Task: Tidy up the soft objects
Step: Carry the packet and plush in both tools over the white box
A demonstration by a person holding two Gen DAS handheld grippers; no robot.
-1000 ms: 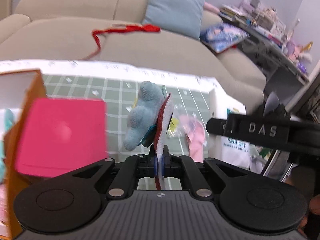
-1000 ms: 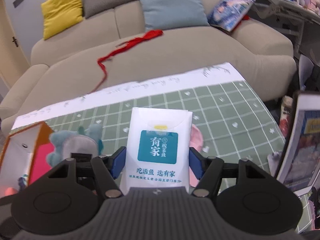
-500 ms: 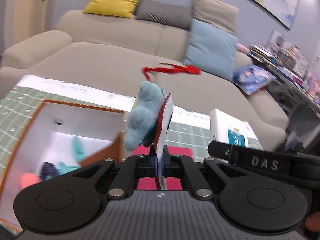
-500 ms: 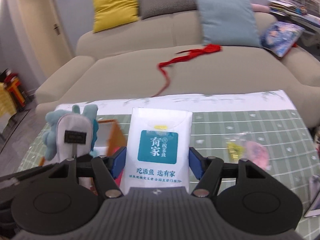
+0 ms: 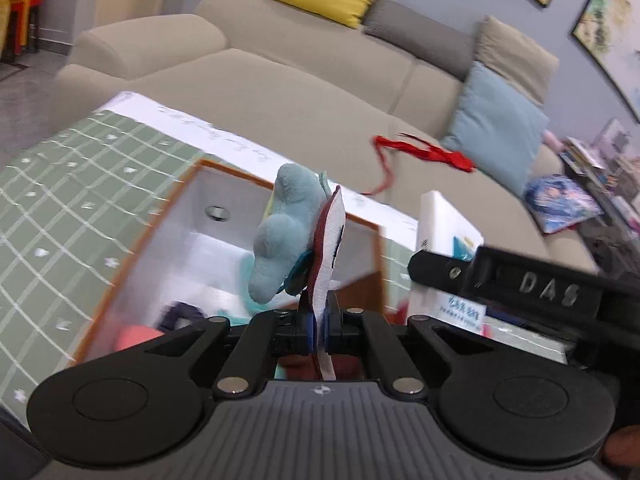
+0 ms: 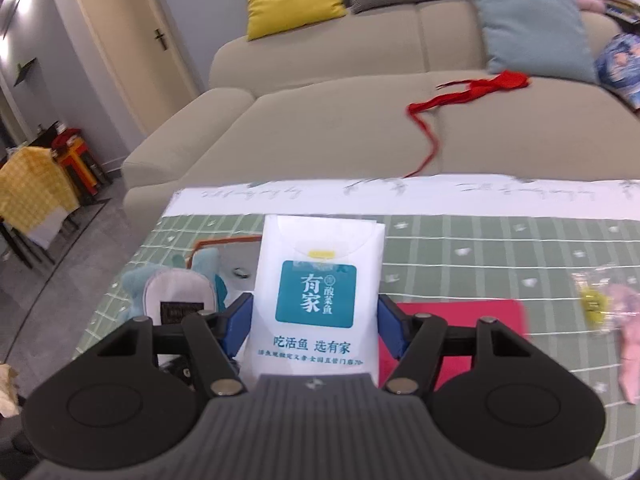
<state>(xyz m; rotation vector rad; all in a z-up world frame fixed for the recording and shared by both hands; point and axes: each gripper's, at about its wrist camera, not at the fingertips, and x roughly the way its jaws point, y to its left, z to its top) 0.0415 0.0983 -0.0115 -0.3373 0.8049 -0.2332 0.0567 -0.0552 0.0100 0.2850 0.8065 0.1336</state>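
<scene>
My left gripper (image 5: 318, 330) is shut on the thin white-and-maroon tag of a blue plush toy (image 5: 286, 236), which it holds up over an open box (image 5: 176, 216) with an orange rim and white inside. The same plush toy (image 6: 180, 292) shows at the lower left of the right wrist view. My right gripper (image 6: 314, 320) is shut on a white tissue pack (image 6: 318, 292) with a teal label, its blue pads pressed on both sides. That tissue pack (image 5: 444, 232) also appears to the right of the plush in the left wrist view.
The box holds a coral ball (image 5: 136, 338), a dark item (image 5: 182, 314) and something teal. A pink lid (image 6: 460, 328) and a clear packet with pink and yellow contents (image 6: 608, 308) lie on the green checked tablecloth (image 6: 480, 248). A beige sofa (image 6: 340, 120) with cushions and a red ribbon (image 6: 472, 92) stands behind.
Both grippers have swept leftward across the table with their loads still gripped. The open box now lies under the plush; the pink lid has passed to the right.
</scene>
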